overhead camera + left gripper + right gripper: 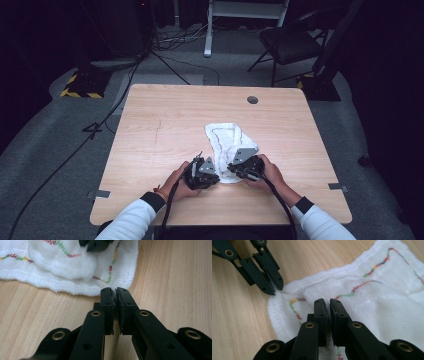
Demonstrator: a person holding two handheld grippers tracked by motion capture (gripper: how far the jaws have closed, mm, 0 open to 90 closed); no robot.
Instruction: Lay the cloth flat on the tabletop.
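Observation:
A white gauze cloth (225, 134) with coloured zigzag stitching lies crumpled a little in front of the middle of the wooden table (165, 120). My left gripper (219, 170) sits at the cloth's near edge, shut on its hem; in the left gripper view the white cloth (62, 267) runs in between the closed tips of that gripper (115, 290). My right gripper (231, 161) is just to its right, over the cloth. Its jaws (327, 302) are closed on a raised fold of the cloth (372, 300). The left gripper (277, 288) pinches the cloth's corner close by.
A round cable hole (252, 99) sits near the table's far edge. Tape tabs mark the front left (101, 193) and front right (336, 186) edges. Beyond the table stand a dark chair (290, 42) and a white frame, with cables across the floor (75, 150).

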